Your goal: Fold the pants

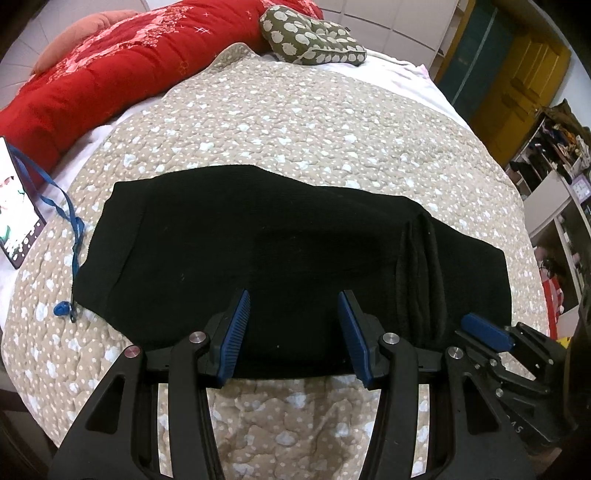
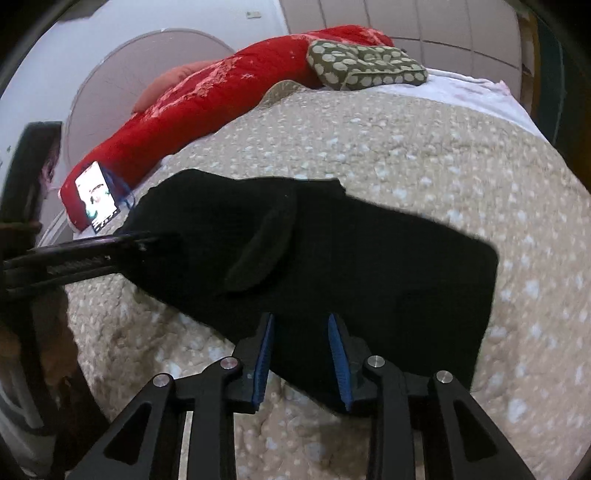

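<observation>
Black pants [image 1: 280,251] lie folded into a wide block on the beige quilted bed, with a bunched ridge near their right end. My left gripper [image 1: 294,299] is open, its blue pads over the pants' near edge with nothing between them. My right gripper [image 2: 301,321] is open too, over the near edge of the pants [image 2: 351,266]; it also shows in the left wrist view [image 1: 487,330] at the pants' right corner. The left gripper's arm enters the right wrist view [image 2: 92,254] at the left.
The beige quilt [image 1: 295,122] covers the bed. A red duvet [image 1: 110,70] and an olive spotted cushion [image 1: 314,35] lie at the far side. A lit phone [image 1: 16,199] with a blue lanyard [image 1: 70,236] lies left of the pants. Shelves [image 1: 554,192] stand right.
</observation>
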Available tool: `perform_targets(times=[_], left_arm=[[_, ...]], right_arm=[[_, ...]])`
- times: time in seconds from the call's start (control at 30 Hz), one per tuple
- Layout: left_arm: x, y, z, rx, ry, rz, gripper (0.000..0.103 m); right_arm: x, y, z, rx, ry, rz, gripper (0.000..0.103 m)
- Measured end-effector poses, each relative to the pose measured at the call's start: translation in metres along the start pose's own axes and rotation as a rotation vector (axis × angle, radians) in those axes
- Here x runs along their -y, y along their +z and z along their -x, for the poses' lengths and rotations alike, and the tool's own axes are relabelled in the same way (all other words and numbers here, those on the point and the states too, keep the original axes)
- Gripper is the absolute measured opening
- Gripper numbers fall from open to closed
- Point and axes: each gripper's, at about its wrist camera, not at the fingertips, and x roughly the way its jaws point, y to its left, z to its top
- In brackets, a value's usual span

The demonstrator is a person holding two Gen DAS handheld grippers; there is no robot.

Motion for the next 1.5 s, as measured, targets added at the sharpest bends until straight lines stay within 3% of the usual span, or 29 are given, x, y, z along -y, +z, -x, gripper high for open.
perform_targets(times=[0.2, 0.27, 0.3, 0.33, 0.4, 0.53, 0.73, 0.97, 1.2, 1.4, 1.5], left_arm=[[-0.006, -0.003, 0.008, 0.005, 0.007, 0.016, 0.049], [-0.012, -0.005, 0.010, 0.007, -0.007, 0.042, 0.057], [-0.015, -0.006, 0.012, 0.010, -0.021, 0.059, 0.067], [-0.017, -0.007, 0.014, 0.016, -0.027, 0.069, 0.071], [-0.023, -0.009, 0.017, 0.028, -0.013, 0.080, 0.071], [-0.032, -0.010, 0.020, 0.026, 0.008, 0.088, 0.071], [-0.043, -0.013, 0.018, 0.018, 0.007, 0.122, 0.071], [-0.047, -0.015, 0.016, 0.013, 0.004, 0.152, 0.071], [-0.077, -0.030, 0.023, 0.016, -0.049, 0.290, 0.071], [-0.098, -0.049, 0.032, 0.076, -0.003, 0.357, 0.071], [-0.109, -0.057, 0.035, 0.096, -0.033, 0.426, 0.071]], right_arm=[[-0.007, 0.018, 0.015, 0.021, 0.018, 0.009, 0.030], [-0.012, 0.026, 0.019, 0.048, 0.038, 0.012, 0.032], [-0.015, 0.029, 0.018, 0.055, 0.055, 0.010, 0.033], [-0.019, 0.034, 0.014, 0.055, 0.071, 0.007, 0.034], [-0.027, 0.041, 0.005, 0.044, 0.084, 0.015, 0.035], [-0.036, 0.050, -0.007, 0.047, 0.032, 0.044, 0.035], [-0.033, 0.052, -0.037, -0.014, 0.058, 0.004, 0.035], [-0.047, 0.062, -0.022, 0.019, 0.109, 0.046, 0.036], [-0.064, 0.075, -0.032, 0.027, 0.153, 0.085, 0.043], [-0.079, 0.091, -0.050, 0.011, 0.180, 0.117, 0.046], [-0.088, 0.104, -0.064, -0.004, 0.204, 0.119, 0.047]])
